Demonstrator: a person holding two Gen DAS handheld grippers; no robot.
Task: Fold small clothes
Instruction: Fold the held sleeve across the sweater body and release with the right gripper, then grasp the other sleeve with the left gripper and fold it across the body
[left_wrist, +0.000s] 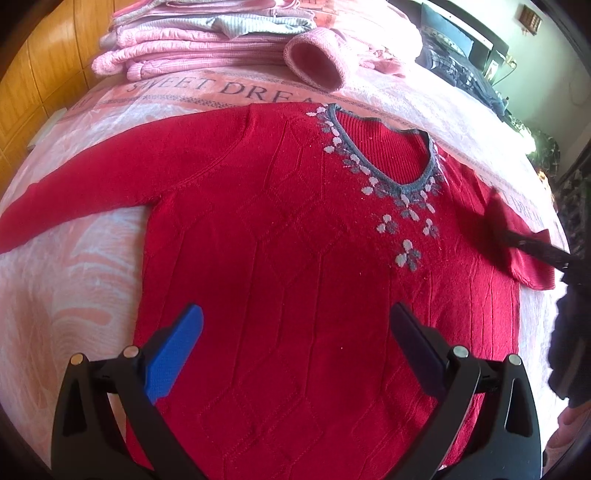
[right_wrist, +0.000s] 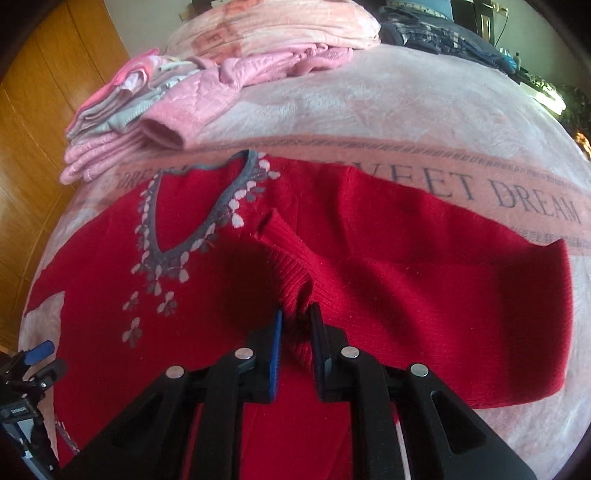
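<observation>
A red knit sweater (left_wrist: 295, 240) with a grey neckline and a pale leaf pattern lies front up on the pink blanket (left_wrist: 66, 288). Its left sleeve (left_wrist: 92, 199) stretches out flat. My left gripper (left_wrist: 295, 310) hovers open over the sweater's lower body, holding nothing. My right gripper (right_wrist: 296, 312) is shut on the ribbed cuff (right_wrist: 288, 258) of the other sleeve (right_wrist: 443, 295), which is doubled back toward the chest. In the left wrist view that sleeve (left_wrist: 524, 266) bunches at the right edge under the right gripper (left_wrist: 532, 247). The left gripper (right_wrist: 37, 354) shows at the lower left of the right wrist view.
A stack of folded pink and grey clothes (left_wrist: 203, 40) sits at the far side of the bed, with a loose pink garment (left_wrist: 314, 62) beside it. A wooden wardrobe (left_wrist: 33, 81) stands to the left. Dark clothes (left_wrist: 454, 62) lie far right.
</observation>
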